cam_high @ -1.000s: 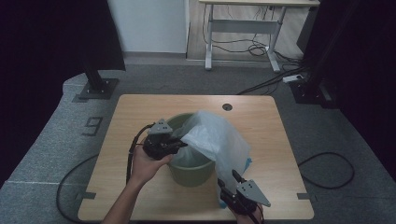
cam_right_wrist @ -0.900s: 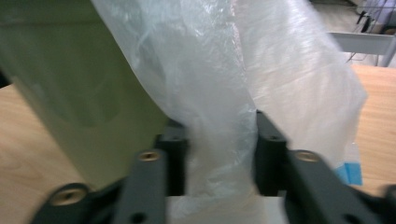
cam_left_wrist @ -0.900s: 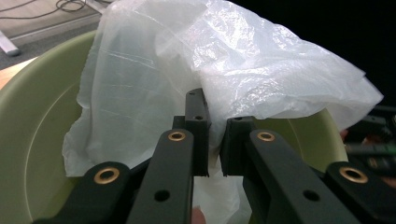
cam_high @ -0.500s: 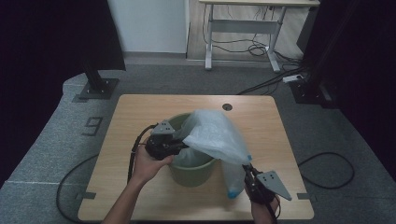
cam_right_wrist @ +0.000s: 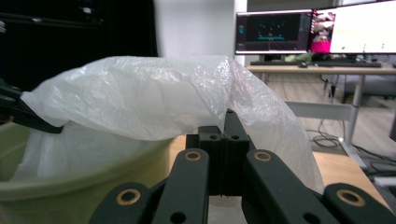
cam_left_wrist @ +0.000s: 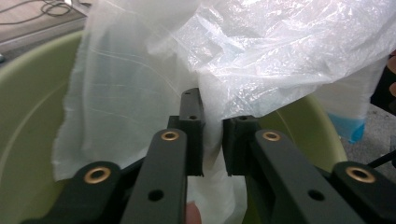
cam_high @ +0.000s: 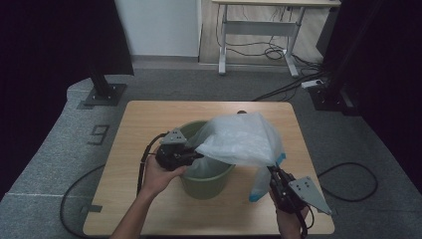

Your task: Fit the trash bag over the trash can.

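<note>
A pale green bucket (cam_high: 206, 184) stands in the middle of the wooden table (cam_high: 149, 119). A white plastic bag (cam_high: 239, 139) with a blue edge strip (cam_high: 256, 196) is stretched over it. My left gripper (cam_high: 191, 156) sits at the bucket's left rim. In the left gripper view its jaws (cam_left_wrist: 214, 140) have just been opening: a narrow gap shows, and a fold of the bag (cam_left_wrist: 261, 60) runs through it above the bucket (cam_left_wrist: 28, 116). My right gripper (cam_high: 273, 172), raised near the table's front right, is shut on the bag's edge (cam_right_wrist: 154, 98), with its pads (cam_right_wrist: 224, 135) together.
A white desk (cam_high: 259, 30) with cables under it stands on the floor behind the table. A black stand base (cam_high: 102, 94) sits at the back left. Monitors (cam_right_wrist: 317, 32) appear in the right gripper view. Cables trail off both grippers over the table's front edge.
My right gripper has closed on the bag's edge and risen to the right, lifting and stretching the bag over the bucket. The left hand has stayed at the rim.
</note>
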The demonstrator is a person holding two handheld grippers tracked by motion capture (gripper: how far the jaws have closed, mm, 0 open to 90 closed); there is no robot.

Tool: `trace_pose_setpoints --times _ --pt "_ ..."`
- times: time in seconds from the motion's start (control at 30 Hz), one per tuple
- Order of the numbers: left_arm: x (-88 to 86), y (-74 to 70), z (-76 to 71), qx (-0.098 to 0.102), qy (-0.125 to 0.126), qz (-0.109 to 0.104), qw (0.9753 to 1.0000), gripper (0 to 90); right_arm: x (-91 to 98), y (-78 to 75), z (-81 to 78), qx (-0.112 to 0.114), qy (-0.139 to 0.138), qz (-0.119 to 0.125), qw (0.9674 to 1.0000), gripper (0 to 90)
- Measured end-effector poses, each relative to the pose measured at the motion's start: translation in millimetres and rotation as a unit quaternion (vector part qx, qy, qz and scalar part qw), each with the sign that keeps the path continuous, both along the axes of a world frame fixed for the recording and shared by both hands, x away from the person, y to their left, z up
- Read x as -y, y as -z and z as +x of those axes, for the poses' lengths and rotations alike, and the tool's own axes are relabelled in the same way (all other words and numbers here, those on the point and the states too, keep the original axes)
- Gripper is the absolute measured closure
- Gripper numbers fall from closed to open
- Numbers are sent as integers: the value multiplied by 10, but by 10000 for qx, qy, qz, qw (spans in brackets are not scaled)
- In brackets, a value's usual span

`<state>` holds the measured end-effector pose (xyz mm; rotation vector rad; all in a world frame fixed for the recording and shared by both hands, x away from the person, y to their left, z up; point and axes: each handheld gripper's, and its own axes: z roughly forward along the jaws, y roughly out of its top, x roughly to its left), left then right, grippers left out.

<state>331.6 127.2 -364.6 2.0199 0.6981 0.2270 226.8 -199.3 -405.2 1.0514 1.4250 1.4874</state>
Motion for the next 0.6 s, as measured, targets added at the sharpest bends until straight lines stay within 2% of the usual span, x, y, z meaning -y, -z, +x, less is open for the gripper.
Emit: trace_pose_setpoints --times 0.03,0.1,0.13,0.17,0.2,0.27,0.4,0.53,0.6 --pt "-17 -12 -18 -15 24 56 10000 737 -15 -13 -2 16 -24 3 10000 886" --pt "-26 -29 -63 59 -19 232 9997 614 -58 -51 -3 67 -91 -8 9999 886" --pt "-29 -36 -79 82 -35 274 9996 517 -85 -74 -1 99 -130 -31 9999 887" --pt "-42 -51 -103 83 40 312 9995 459 -102 -89 1 112 -157 -47 9998 886" --pt "-56 -62 -126 105 81 306 9994 389 -132 -114 4 132 -190 -75 9997 886" --pt "-92 -90 -161 211 1 289 9994 316 -175 -151 10 197 -238 -165 9994 886" --pt "-194 -161 -196 227 58 108 9997 242 -250 -202 32 262 -275 -402 9985 886" --pt "-262 -239 -262 279 184 -54 9994 189 -252 -217 101 156 -267 -403 9987 886" --pt "-265 -269 -291 321 183 -61 9993 173 -236 -213 136 87 -251 -392 9989 887"
